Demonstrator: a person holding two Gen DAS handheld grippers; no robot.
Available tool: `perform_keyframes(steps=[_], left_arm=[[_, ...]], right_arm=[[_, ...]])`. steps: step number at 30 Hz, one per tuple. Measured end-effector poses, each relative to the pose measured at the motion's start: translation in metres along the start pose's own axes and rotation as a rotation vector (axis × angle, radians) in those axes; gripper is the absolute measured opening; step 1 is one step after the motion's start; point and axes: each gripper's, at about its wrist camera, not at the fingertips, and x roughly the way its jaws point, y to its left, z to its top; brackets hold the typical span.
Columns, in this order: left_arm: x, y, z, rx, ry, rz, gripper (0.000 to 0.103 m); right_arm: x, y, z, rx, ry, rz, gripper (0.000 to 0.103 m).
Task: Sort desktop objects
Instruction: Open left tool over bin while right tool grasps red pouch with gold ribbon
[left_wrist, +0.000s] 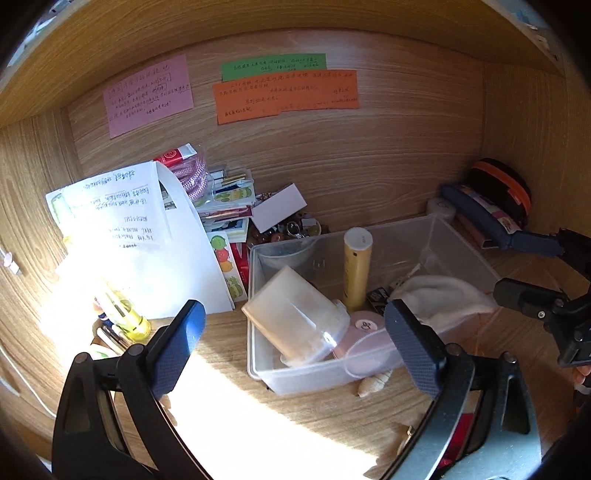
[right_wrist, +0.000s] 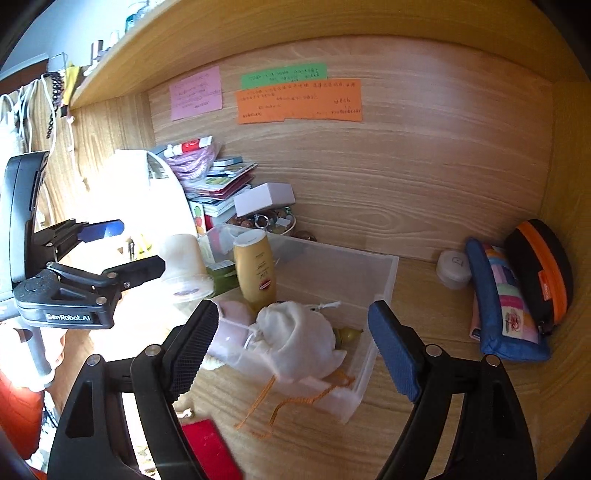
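Right wrist view: both claws (right_wrist: 295, 347) (left_wrist: 295, 343) gape empty over clear bin (right_wrist: 384, 280), pouches (right_wrist: 502, 306) beside

Desk (left_wrist: 295, 424) and back panel (left_wrist: 332, 155) – wood-grain laminate, smooth, low sheen. Bin (left_wrist: 369, 369), frame centre – clear plastic, slightly frosted. Yellow bottle (left_wrist: 356, 273) – glossy plastic, matt white cap. Pouch (right_wrist: 299, 343) in the bin – soft white cloth, drawstring. Notes (left_wrist: 288, 94), upper frame – matt coloured paper. Gripper pads (left_wrist: 177, 343) – blue rubbery, fine rough texture; arms matt black plastic. Pencil case (right_wrist: 506, 306), right – woven fabric.
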Motion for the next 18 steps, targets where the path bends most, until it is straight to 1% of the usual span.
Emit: perform_keyframes(steps=[4,9,15,18], left_arm=[[-0.010,-0.003,-0.014,-0.004,0.013,-0.015,0.101],[-0.015,-0.008,-0.038,-0.016,0.057,-0.034,0.101],[-0.010,-0.007,-0.066,-0.066,0.133,-0.072,0.101],[-0.008,-0.006,-0.079,-0.087,0.164,-0.085,0.101]], right_arm=[[-0.012,0.012,-0.011,-0.013,0.006,0.002,0.081],[-0.025,0.032,-0.032,-0.035,0.027,0.011,0.081],[-0.027,0.058,-0.069,-0.042,0.104,0.085,0.082],[-0.025,0.069,-0.085,-0.051,0.140,0.100,0.082]])
